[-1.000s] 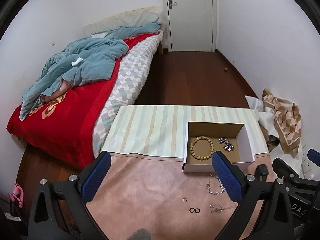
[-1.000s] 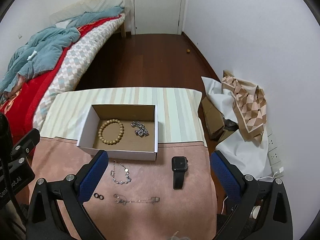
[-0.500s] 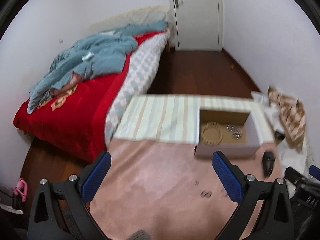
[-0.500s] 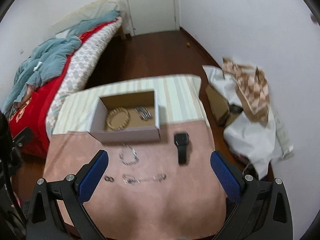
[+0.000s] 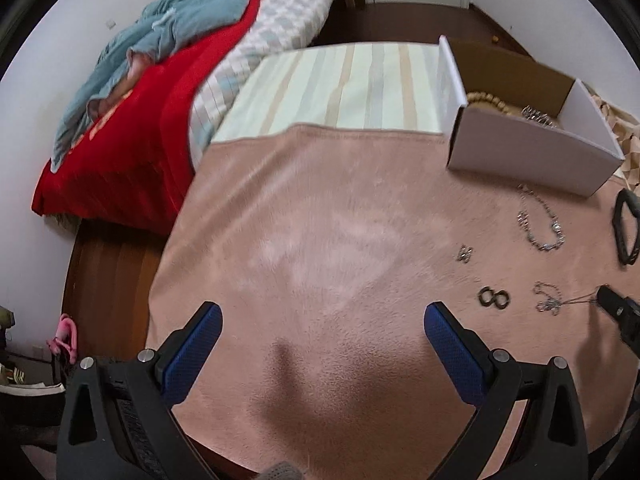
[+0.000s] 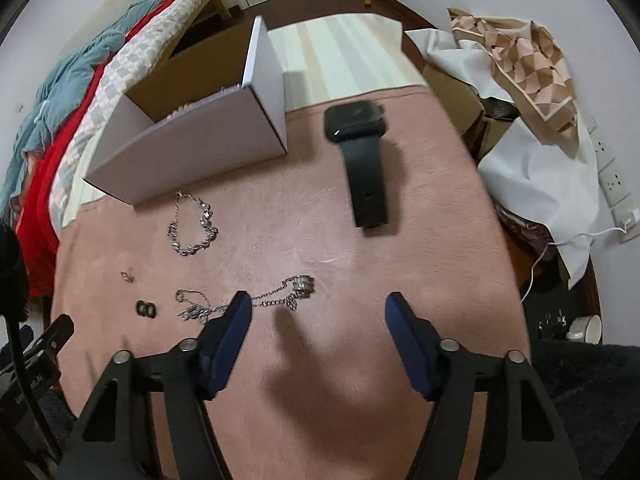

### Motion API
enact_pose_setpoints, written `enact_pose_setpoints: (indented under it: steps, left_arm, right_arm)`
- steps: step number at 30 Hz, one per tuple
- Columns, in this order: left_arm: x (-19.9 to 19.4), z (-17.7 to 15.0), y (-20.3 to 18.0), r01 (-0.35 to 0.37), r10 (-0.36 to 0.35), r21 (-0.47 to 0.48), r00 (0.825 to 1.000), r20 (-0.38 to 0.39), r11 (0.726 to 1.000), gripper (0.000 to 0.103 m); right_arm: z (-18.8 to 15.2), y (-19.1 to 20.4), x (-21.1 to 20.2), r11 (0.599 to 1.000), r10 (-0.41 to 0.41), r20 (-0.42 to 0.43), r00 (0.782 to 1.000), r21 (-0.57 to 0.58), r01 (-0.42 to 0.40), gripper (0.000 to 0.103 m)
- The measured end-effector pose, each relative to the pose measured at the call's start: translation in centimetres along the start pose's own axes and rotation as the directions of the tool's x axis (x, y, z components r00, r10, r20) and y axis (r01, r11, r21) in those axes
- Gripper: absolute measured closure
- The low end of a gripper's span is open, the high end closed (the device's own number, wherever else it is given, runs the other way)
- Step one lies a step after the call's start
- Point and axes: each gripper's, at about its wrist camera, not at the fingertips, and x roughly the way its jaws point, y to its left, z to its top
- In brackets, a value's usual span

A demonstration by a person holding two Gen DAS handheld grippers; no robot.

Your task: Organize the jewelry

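Lowering my right tool, jaws just narrowing but empty, toward necklace for boxing; left tool apart.

Both cameras ride low and tip steeply down at the pink cloth. The left wrist view sits well left of the white box, which lands at its upper right, with the bed off to the box's left. The right wrist view comes in close on the near side of the box, which sits upper left, and the black watch lies just right of the box. Shared ground: the box, the silver bracelet just in front of it, and the two dark rings nearer the cameras.
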Motion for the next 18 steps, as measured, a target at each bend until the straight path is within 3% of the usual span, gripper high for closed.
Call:
enact_pose_setpoints:
  steps: [3, 5, 6, 7, 8, 13, 18]
  left_arm:
    - [0.7, 0.1, 0.0, -0.006, 0.006, -0.003, 1.0, -0.011, 1.0, 0.0]
    - [1.0, 0.1, -0.1, -0.003, 0.003, -0.003, 1.0, -0.018, 1.0, 0.0]
    - [1.1, 0.2, -0.1, -0.001, 0.001, -0.003, 1.0, -0.021, 1.0, 0.0]
    - [1.3, 0.2, -0.2, 0.004, -0.004, 0.0, 1.0, -0.024, 1.0, 0.0]
    - [1.3, 0.4, -0.3, 0.007, -0.007, 0.002, 1.0, -0.026, 1.0, 0.0]
    - [1.1, 0.8, -1.6, 0.035, -0.034, 0.017, 0.999, -0.025, 0.999, 0.0]
    - [-0.2, 2.1, -4.5, 0.113, -0.113, 0.056, 0.994, -0.007, 0.992, 0.0]
  right_arm:
    - [0.1, 1.0, 0.6, 0.999, -0.016, 0.029, 0.999, -0.032, 0.017, 0.042]
    - [0.2, 1.6, 0.6, 0.998, -0.042, 0.048, 0.998, -0.049, 0.045, 0.054]
    - [0.1, 1.9, 0.7, 0.996, -0.064, 0.059, 0.996, -0.064, 0.068, 0.066]
    - [0.1, 2.1, 0.7, 0.994, -0.075, 0.066, 0.995, -0.073, 0.08, 0.084]
    - [0.0, 2.2, 0.8, 0.992, -0.085, 0.074, 0.994, -0.084, 0.091, 0.093]
    - [0.0, 1.4, 0.4, 0.996, -0.075, 0.077, 0.994, -0.046, 0.078, 0.093]
    - [0.6, -1.4, -1.2, 0.996, -0.086, 0.104, 0.991, 0.032, 0.083, 0.093]
